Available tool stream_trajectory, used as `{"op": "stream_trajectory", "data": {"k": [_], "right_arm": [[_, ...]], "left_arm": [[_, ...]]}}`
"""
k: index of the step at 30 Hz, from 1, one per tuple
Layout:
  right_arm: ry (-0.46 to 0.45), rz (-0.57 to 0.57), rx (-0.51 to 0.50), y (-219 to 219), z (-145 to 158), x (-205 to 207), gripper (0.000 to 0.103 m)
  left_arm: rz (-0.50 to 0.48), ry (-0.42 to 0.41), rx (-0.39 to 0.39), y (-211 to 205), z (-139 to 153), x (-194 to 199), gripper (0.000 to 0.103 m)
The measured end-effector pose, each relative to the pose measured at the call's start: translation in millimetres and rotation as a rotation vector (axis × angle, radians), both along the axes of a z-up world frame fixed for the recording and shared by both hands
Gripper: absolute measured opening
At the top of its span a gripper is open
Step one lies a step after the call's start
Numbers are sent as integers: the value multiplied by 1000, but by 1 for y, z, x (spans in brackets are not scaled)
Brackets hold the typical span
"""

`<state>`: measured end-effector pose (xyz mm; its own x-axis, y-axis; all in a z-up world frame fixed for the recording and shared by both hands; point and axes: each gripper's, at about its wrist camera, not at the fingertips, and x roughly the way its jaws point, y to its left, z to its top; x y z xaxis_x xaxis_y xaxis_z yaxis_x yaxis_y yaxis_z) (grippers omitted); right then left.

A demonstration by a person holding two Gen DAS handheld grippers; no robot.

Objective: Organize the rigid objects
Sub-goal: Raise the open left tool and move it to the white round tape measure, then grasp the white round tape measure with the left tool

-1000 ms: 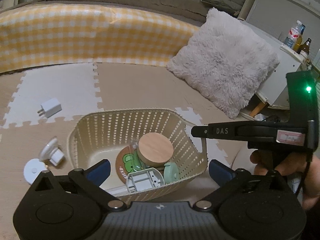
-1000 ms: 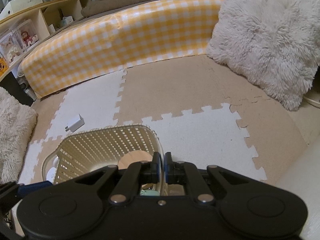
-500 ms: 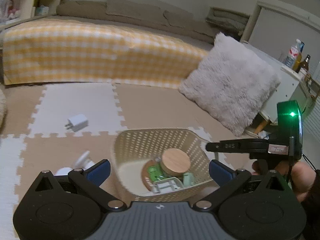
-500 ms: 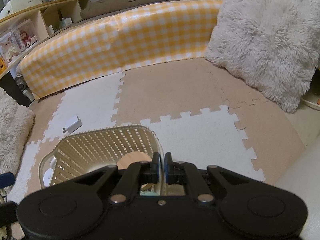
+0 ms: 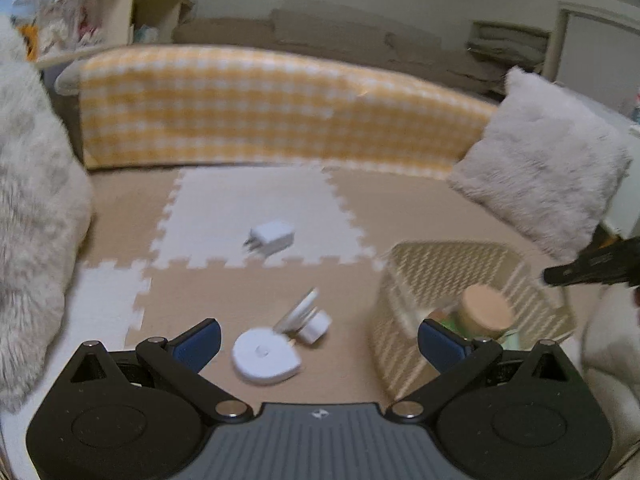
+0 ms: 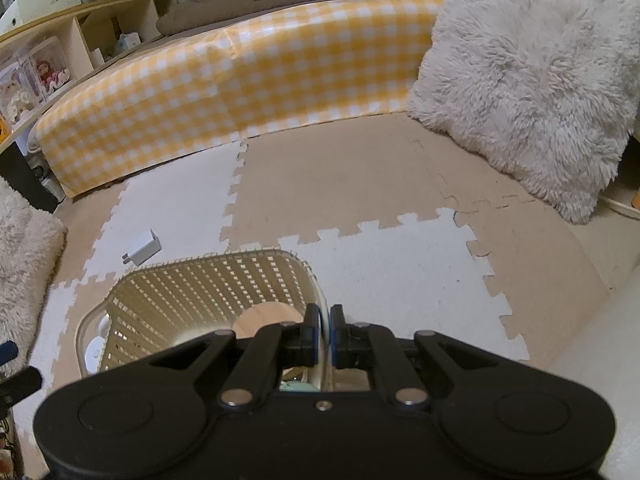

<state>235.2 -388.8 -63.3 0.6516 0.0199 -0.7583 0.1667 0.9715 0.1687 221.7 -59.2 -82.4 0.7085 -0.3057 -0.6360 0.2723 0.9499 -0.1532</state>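
Left gripper: jaws spread wide, nothing between the 2 blue pads. It hangs over the tan foam floor mat. The left wrist view is motion-blurred, so fine detail is unreliable.

Right gripper: jaws drawn narrow and pinched on the near rim of the cream lattice basket, at its 5 o'clock corner. In the left wrist view the same basket sits at 3 o'clock from the left gripper, with the right gripper's black body reaching in from the frame edge.

Basket contents: a jar with a round wooden lid, plus green items beside it that are too blurred to name.

Loose items on the mat, left wrist view:
- A white round puck-shaped device just ahead of the left gripper, between its pads.
- A small white plug-like piece with a tilted disc, just beside the puck at its 1 o'clock; contact cannot be confirmed.
- A white wall charger with its prongs showing, well apart at 12 o'clock on a white tile.

Surroundings: a yellow gingham bolster runs across the far side; 1 shaggy white cushion leans at 2 o'clock behind the basket, another crowds the 9 o'clock edge. The basket wall stands between the right gripper and the puck.
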Motion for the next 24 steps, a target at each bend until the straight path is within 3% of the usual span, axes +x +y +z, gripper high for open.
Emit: {"op": "stream_trajectory", "data": {"k": [9, 17, 21, 24], "right_arm": [[22, 12, -18, 2, -1, 1, 5], [25, 15, -26, 3, 0, 1, 5], [25, 14, -26, 3, -1, 2, 5], [26, 15, -27, 3, -1, 1, 5]], "left_arm": [[45, 80, 37, 11, -51, 13, 103], [80, 38, 54, 13, -66, 29, 101], [74, 20, 49, 9, -70, 36, 93], [46, 2, 96, 1, -74, 39, 85]]}}
